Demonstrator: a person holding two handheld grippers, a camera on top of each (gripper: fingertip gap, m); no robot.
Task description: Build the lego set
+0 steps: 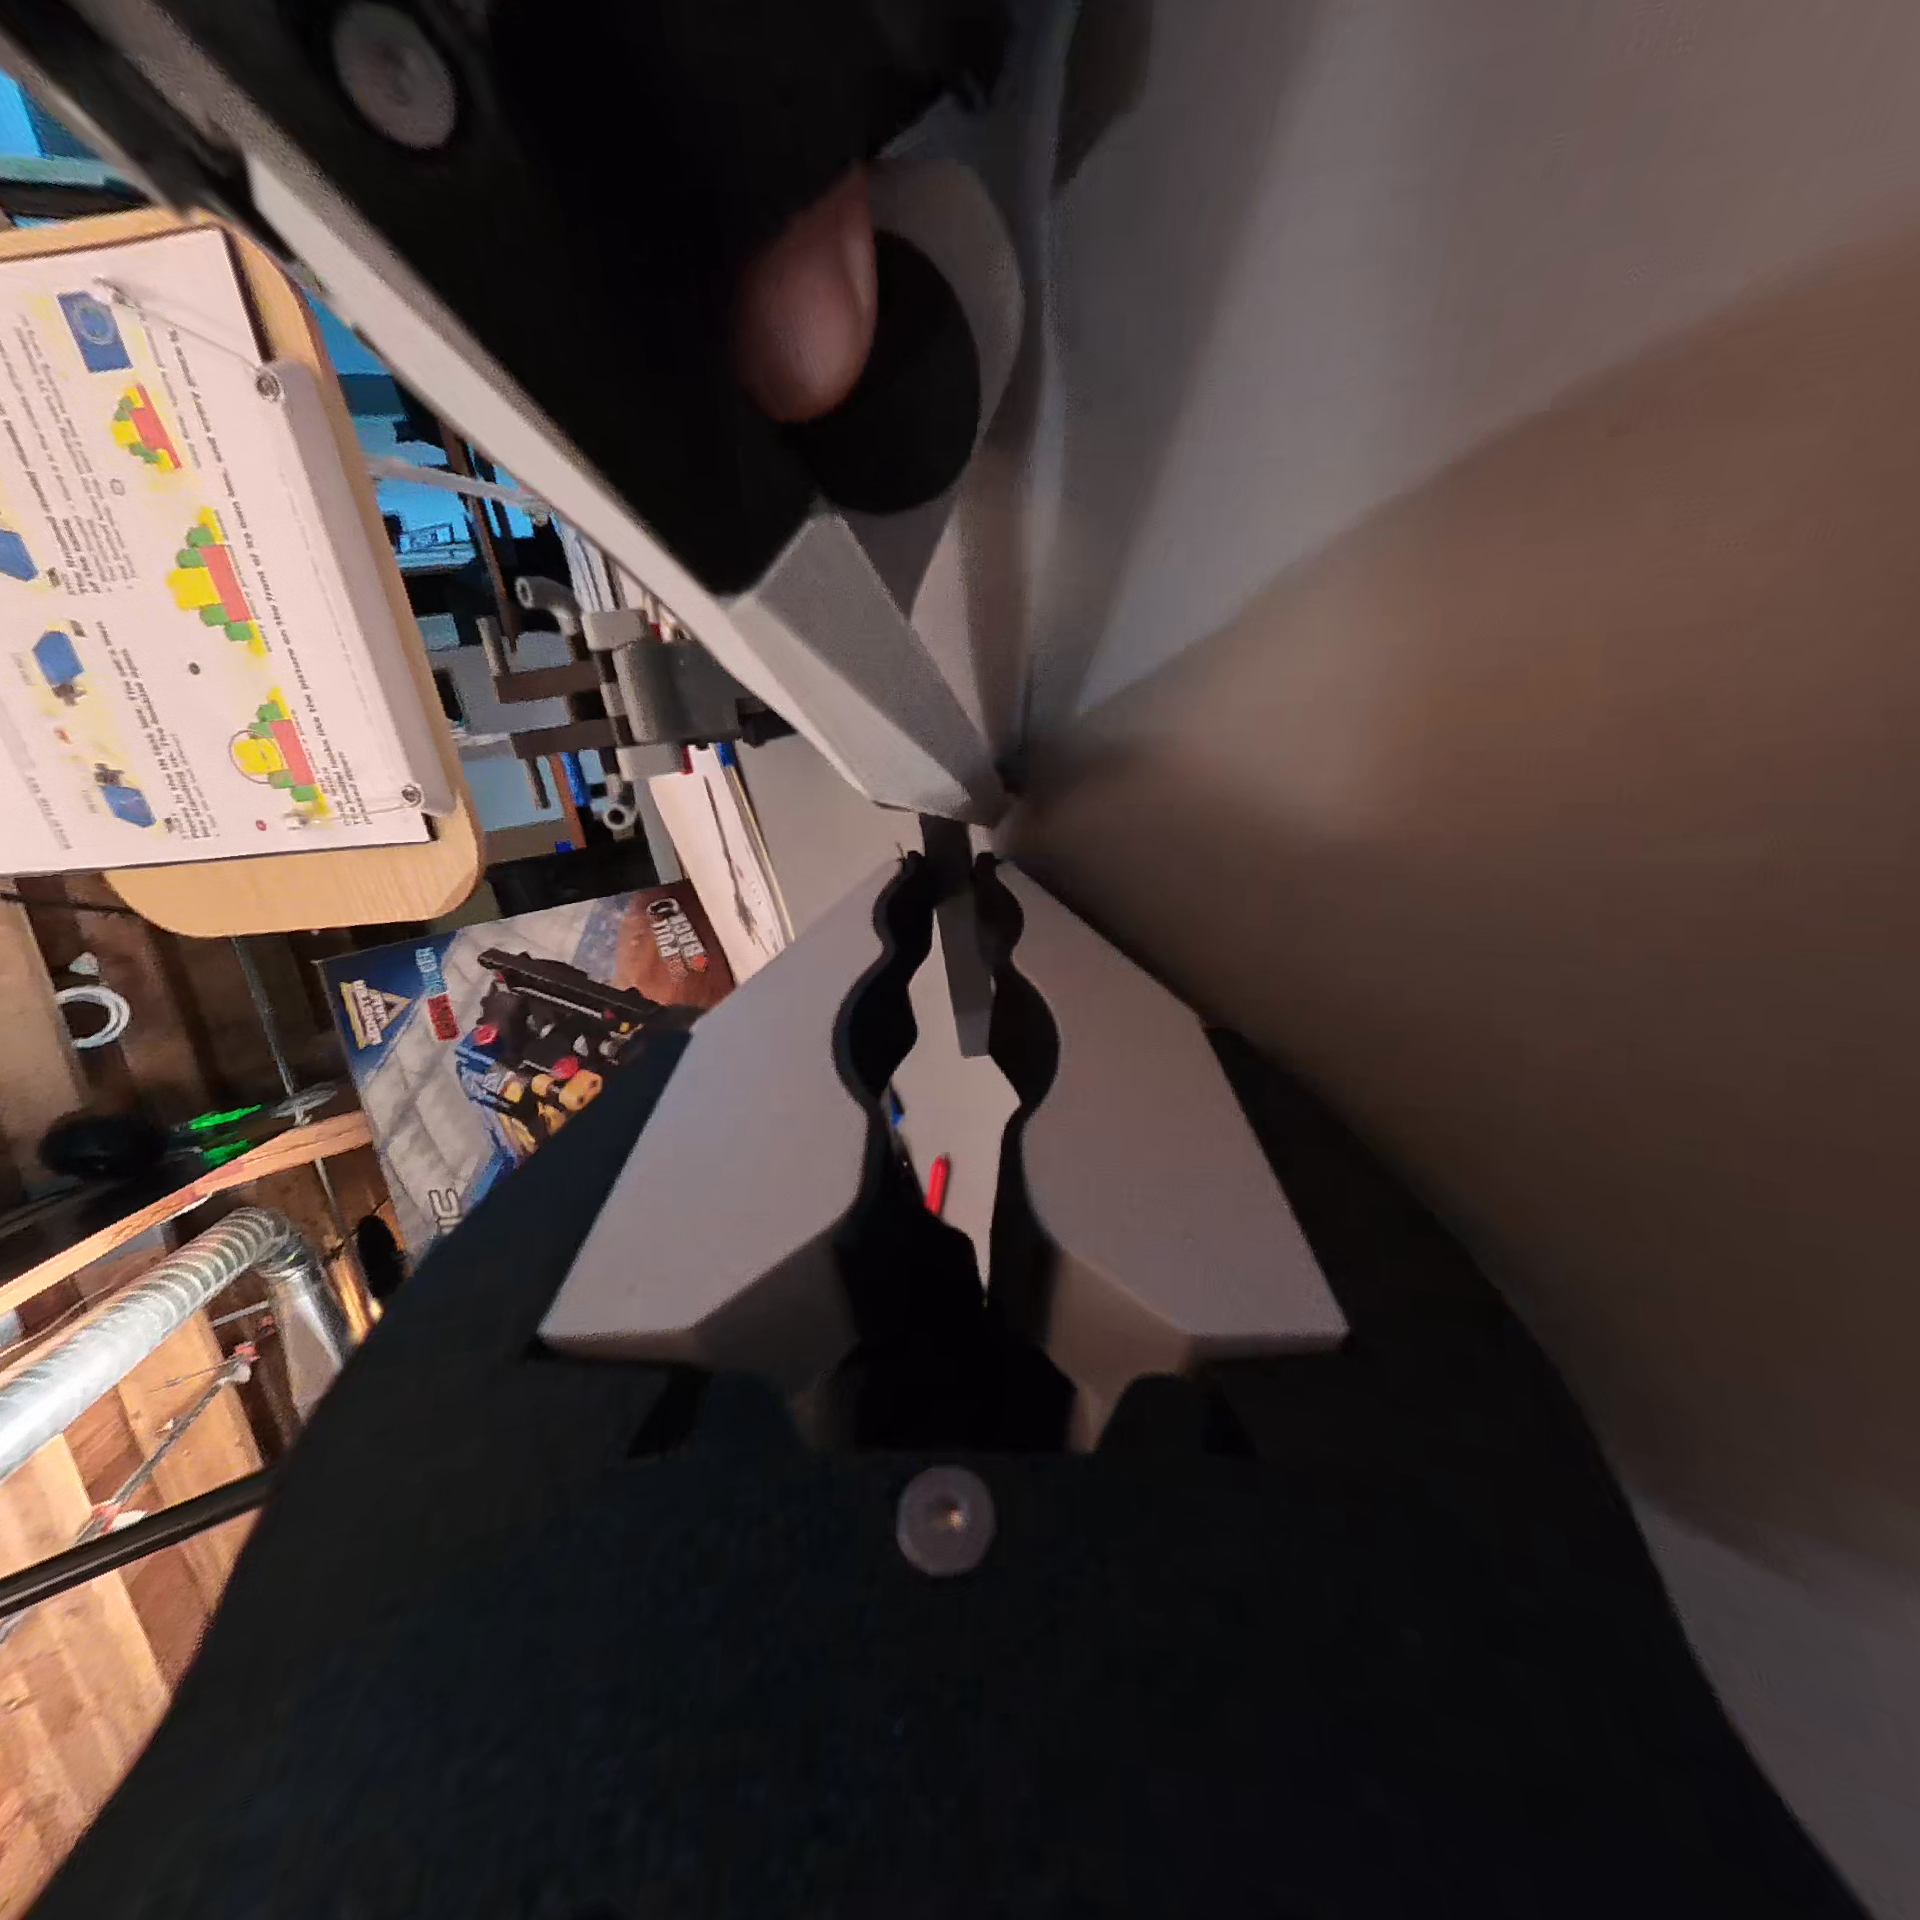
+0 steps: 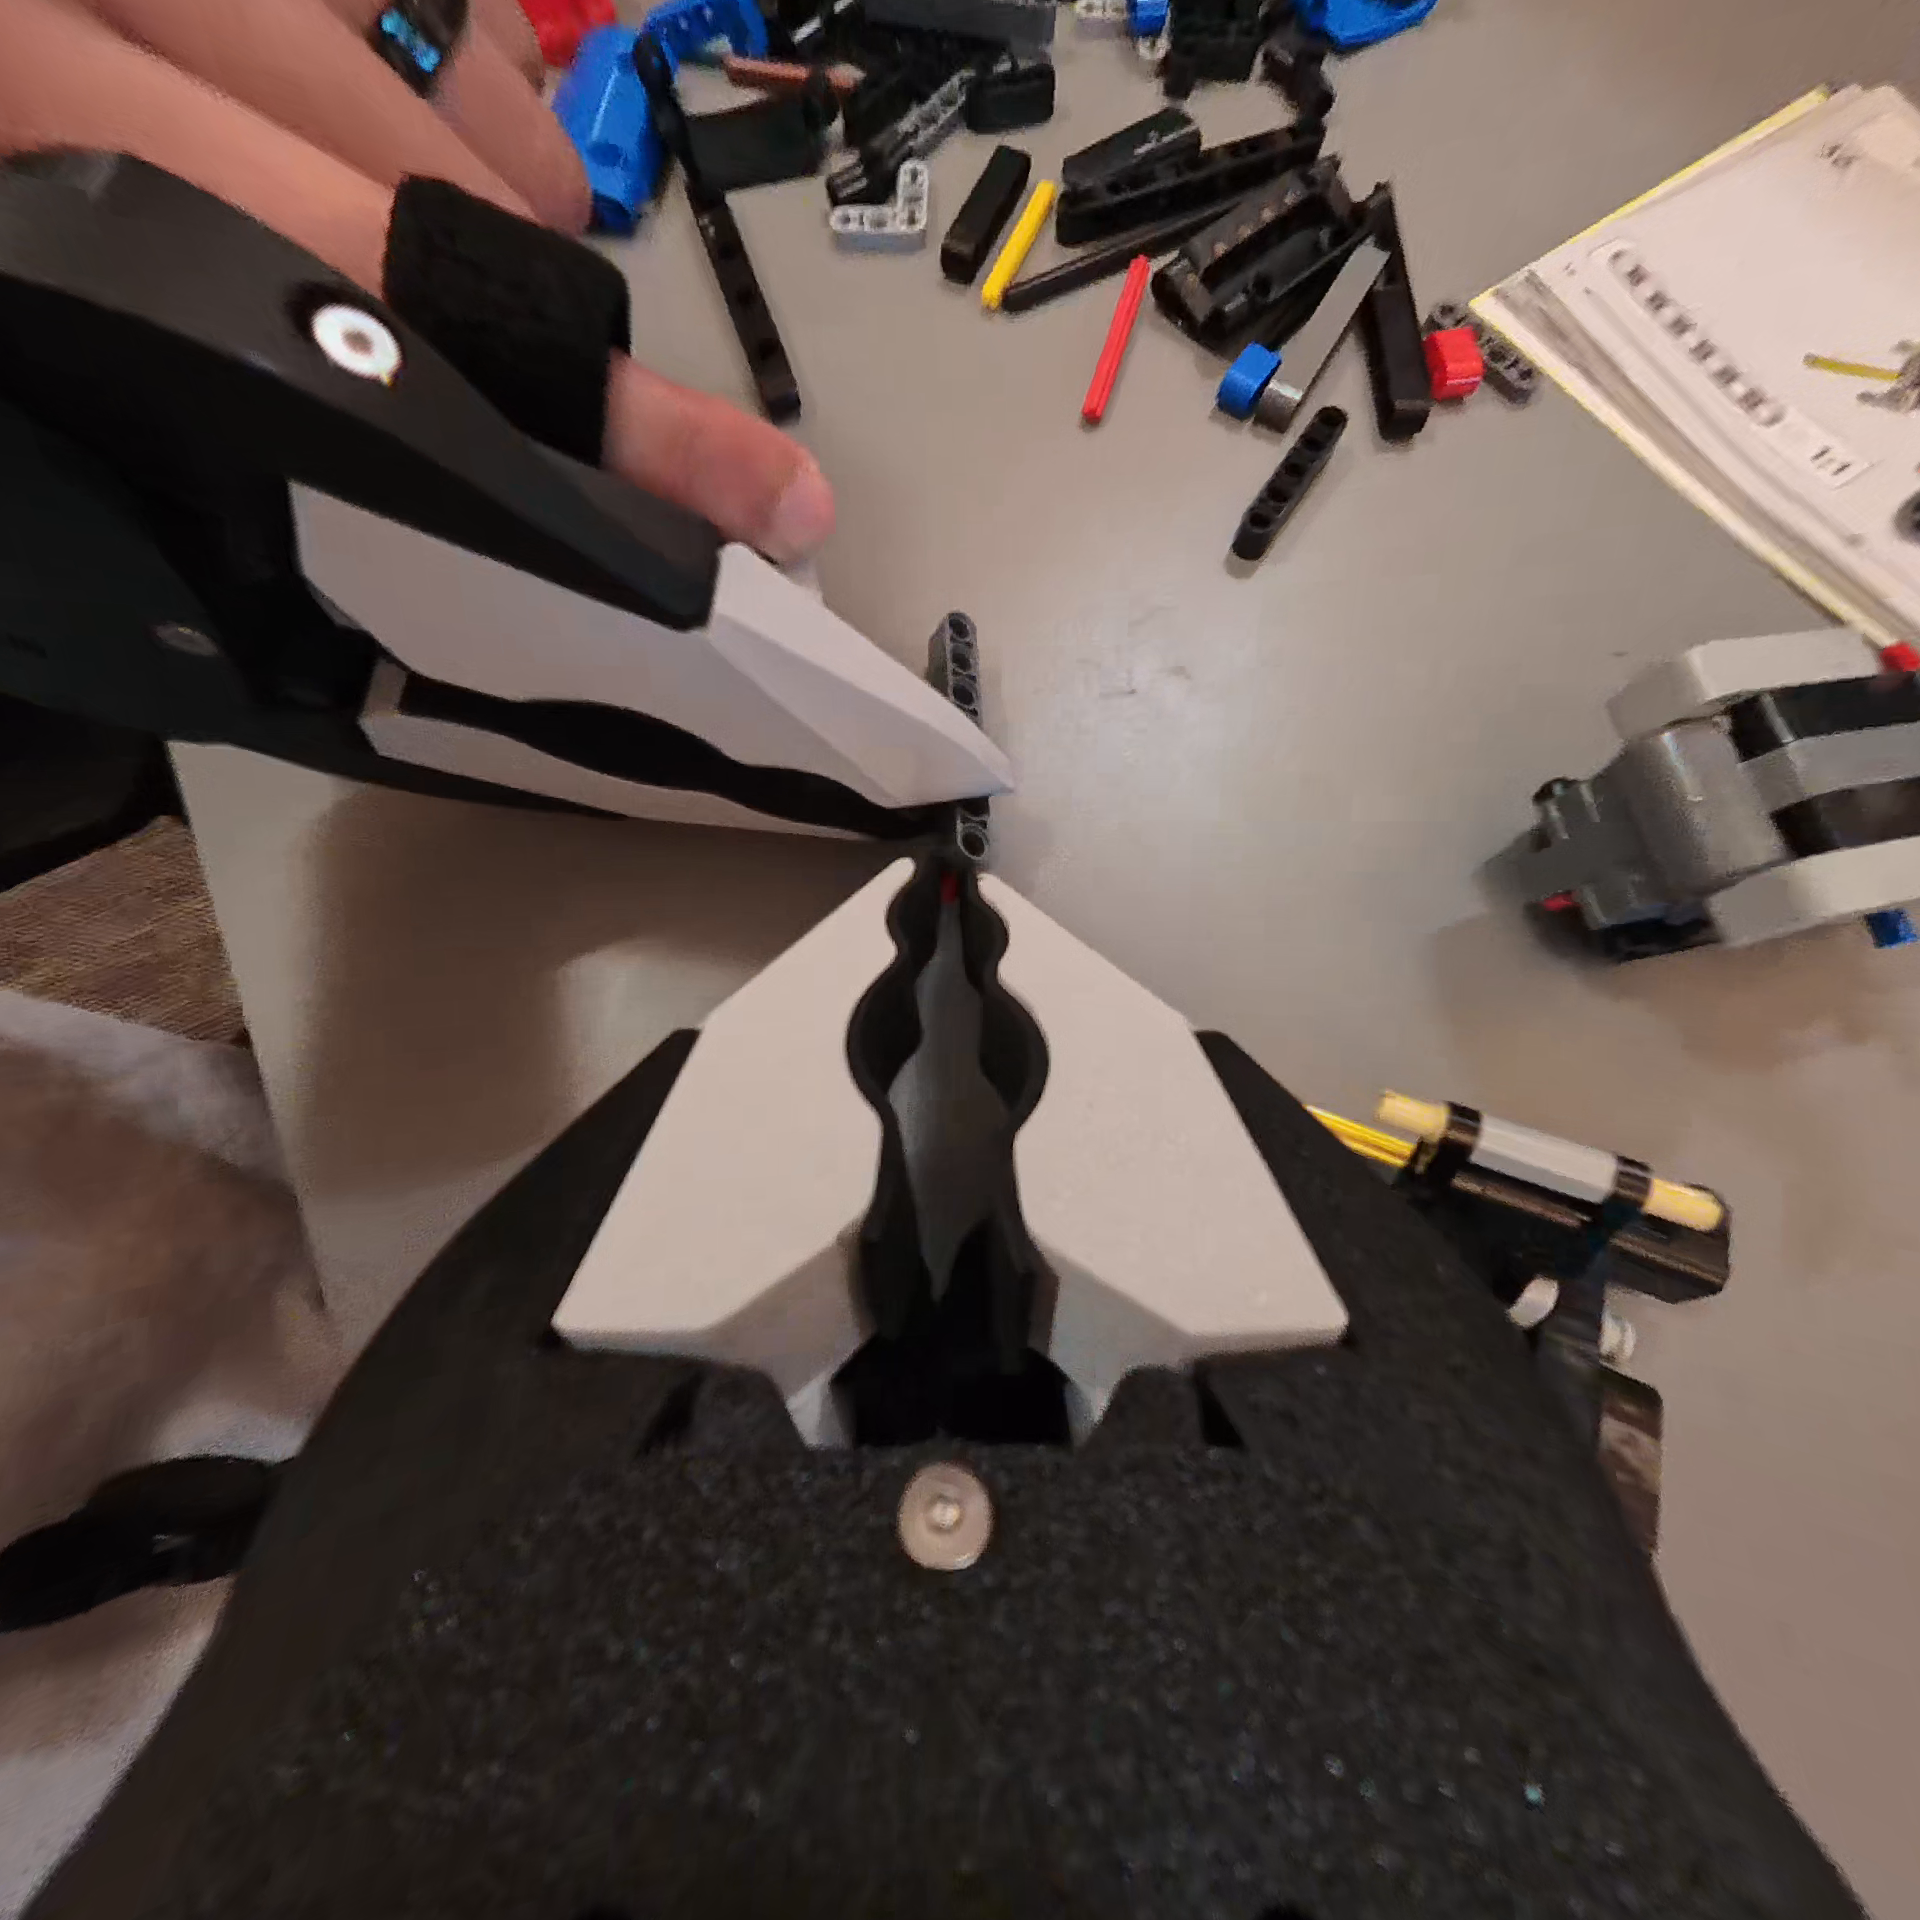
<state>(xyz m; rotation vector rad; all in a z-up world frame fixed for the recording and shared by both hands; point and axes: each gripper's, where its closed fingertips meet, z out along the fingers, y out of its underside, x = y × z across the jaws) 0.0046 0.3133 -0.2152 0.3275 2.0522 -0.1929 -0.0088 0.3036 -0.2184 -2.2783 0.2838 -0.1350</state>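
Both grippers (image 2: pixel 961 868) pinch a black beam (image 2: pixel 961 665) above the grey table (image 2: pixel 1195 727).

Printed writing shows on four things, none of it given here. In the left wrist view, a white instruction sheet (image 1: pixel 197 540) with coloured brick diagrams on a wooden board (image 1: pixel 312 883) carries lines of text, and a blue lego box (image 1: pixel 499 1049) bears logos and lettering. In the right wrist view, an open instruction booklet (image 2: pixel 1714 343) carries small printed numbers.
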